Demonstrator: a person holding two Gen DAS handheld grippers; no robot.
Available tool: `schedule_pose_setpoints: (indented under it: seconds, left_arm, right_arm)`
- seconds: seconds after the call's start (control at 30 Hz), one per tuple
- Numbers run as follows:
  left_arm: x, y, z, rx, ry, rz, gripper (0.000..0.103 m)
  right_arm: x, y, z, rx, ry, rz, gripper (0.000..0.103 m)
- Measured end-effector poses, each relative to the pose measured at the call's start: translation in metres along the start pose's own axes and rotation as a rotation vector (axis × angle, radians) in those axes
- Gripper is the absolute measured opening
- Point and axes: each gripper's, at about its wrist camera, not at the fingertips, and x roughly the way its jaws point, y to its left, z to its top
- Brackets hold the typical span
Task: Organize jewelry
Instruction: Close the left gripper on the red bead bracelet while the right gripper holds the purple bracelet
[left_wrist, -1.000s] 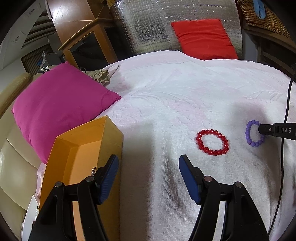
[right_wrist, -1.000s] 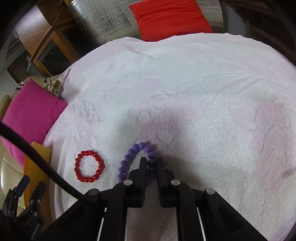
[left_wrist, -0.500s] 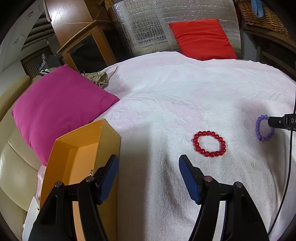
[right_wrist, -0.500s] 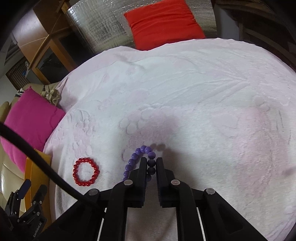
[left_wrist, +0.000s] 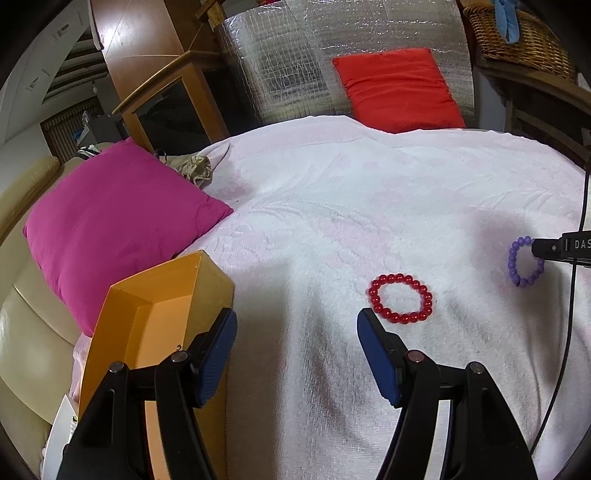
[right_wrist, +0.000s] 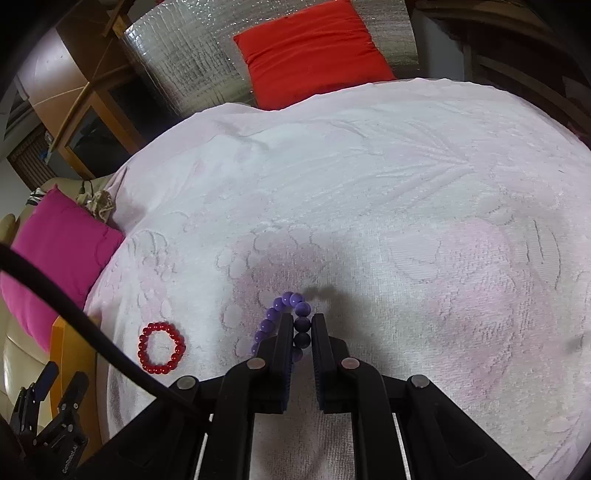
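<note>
A red bead bracelet (left_wrist: 401, 298) lies flat on the white towel-covered bed, just beyond my left gripper's right fingertip; it also shows in the right wrist view (right_wrist: 161, 352). My left gripper (left_wrist: 296, 341) is open and empty, its left finger over the orange box (left_wrist: 155, 306). My right gripper (right_wrist: 300, 325) is shut on a purple bead bracelet (right_wrist: 275, 314) and holds it lifted off the towel, casting a shadow. From the left wrist view the purple bracelet (left_wrist: 521, 263) hangs from the right gripper's tip at the far right.
A magenta pillow (left_wrist: 110, 218) lies left of the orange box. A red cushion (left_wrist: 397, 88) leans on a silver foil panel behind the bed. A wicker basket (left_wrist: 517, 33) stands at the back right. A black cable (left_wrist: 569, 314) hangs at the right.
My right gripper has lifted the purple bracelet off the towel and drawn it back to the right. The left gripper has pulled back slightly; the red bracelet has not moved.
</note>
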Motion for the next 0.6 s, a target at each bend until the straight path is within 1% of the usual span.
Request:
schedule_pose_setpoints:
  seconds: [0.33, 0.53, 0.6]
  left_arm:
    - [0.001, -0.008, 0.002, 0.008, 0.002, -0.010, 0.068]
    - [0.002, -0.014, 0.003, 0.018, 0.006, -0.015, 0.068]
    - [0.004, -0.016, 0.003, 0.020, 0.013, -0.020, 0.068]
  right_arm:
    - [0.000, -0.015, 0.003, 0.027, 0.005, -0.036, 0.011]
    - [0.002, -0.022, 0.004, 0.045, 0.031, -0.027, 0.011]
    - [0.003, -0.024, 0.003, 0.046, 0.046, -0.026, 0.015]
